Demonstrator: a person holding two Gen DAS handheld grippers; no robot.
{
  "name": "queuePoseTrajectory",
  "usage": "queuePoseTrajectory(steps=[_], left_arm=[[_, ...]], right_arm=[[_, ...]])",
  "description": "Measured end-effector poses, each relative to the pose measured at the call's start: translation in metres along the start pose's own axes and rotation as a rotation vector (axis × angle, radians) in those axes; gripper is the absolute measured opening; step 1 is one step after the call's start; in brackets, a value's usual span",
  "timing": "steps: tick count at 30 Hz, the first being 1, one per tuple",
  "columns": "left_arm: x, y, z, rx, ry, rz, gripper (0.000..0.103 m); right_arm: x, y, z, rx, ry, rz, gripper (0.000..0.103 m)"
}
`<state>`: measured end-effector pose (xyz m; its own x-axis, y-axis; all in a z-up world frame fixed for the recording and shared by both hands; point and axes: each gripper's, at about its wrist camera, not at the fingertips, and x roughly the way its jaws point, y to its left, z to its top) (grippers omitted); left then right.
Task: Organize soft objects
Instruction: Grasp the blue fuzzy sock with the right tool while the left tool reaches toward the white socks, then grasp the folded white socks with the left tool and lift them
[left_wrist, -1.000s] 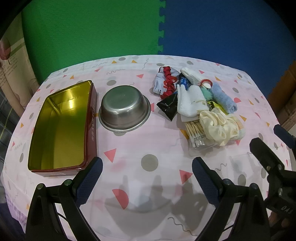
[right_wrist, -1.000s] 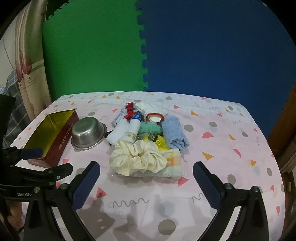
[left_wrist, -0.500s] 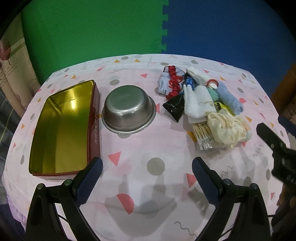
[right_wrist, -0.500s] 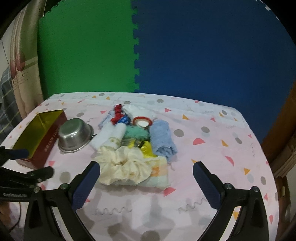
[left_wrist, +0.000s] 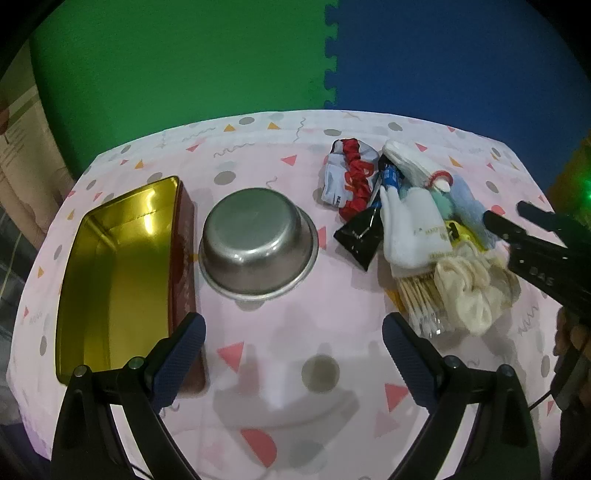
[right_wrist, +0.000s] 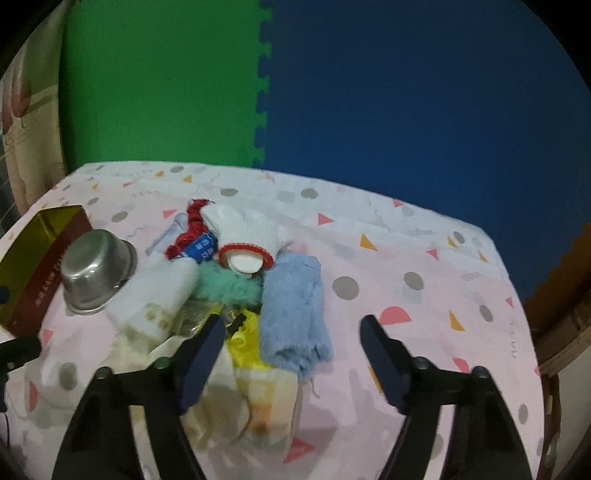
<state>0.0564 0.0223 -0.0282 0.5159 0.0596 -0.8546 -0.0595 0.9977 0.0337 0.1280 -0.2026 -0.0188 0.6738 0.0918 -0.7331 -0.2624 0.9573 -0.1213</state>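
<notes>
Between the spread, empty jaws of right gripper (right_wrist: 291, 350): near end of blue towel (right_wrist: 293, 306), long axis running straight away, amid the pile on the worktop (right_wrist: 424, 266). Nearer than left gripper (left_wrist: 293, 354), also open, empty, over bare cloth.

blurred: cream scrunchie (right_wrist: 218, 402) | half-hidden: yellow item (right_wrist: 245, 347) under blue towel (right_wrist: 291, 306) | cut off: tin (right_wrist: 33, 254)

Bare cloth (left_wrist: 280, 332) before bowl (left_wrist: 258, 240); soft pile (right_wrist: 236, 280) crowds right tongs (right_wrist: 291, 332).
</notes>
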Motion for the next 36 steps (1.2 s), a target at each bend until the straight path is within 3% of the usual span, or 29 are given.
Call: queuePoseTrajectory(steps=[5, 9, 16, 23, 27, 36], left_arm=[[0.012, -0.006, 0.015, 0.012, 0.011, -0.016, 0.095], [0.022, -0.013, 0.024, 0.018, 0.024, -0.039, 0.095], [0.034, -0.028, 0.037, 0.044, 0.029, -0.084, 0.095], [0.037, -0.040, 0.046, 0.061, 0.032, -0.125, 0.095], [0.041, -0.044, 0.056, 0.036, 0.061, -0.191, 0.095], [0.062, -0.063, 0.078, 0.011, 0.146, -0.225, 0.095]], right_arm=[[0.036, -0.003, 0.005, 0.002, 0.041, -0.002, 0.069], [0.056, -0.008, 0.004, 0.010, 0.068, 0.021, 0.045], [0.055, -0.023, -0.010, 0.045, 0.047, 0.043, 0.023], [0.038, -0.043, -0.036, 0.081, 0.023, -0.019, 0.021], [0.043, -0.052, -0.054, 0.115, 0.031, -0.011, 0.021], [0.045, -0.051, -0.057, 0.121, 0.016, 0.000, 0.021]])
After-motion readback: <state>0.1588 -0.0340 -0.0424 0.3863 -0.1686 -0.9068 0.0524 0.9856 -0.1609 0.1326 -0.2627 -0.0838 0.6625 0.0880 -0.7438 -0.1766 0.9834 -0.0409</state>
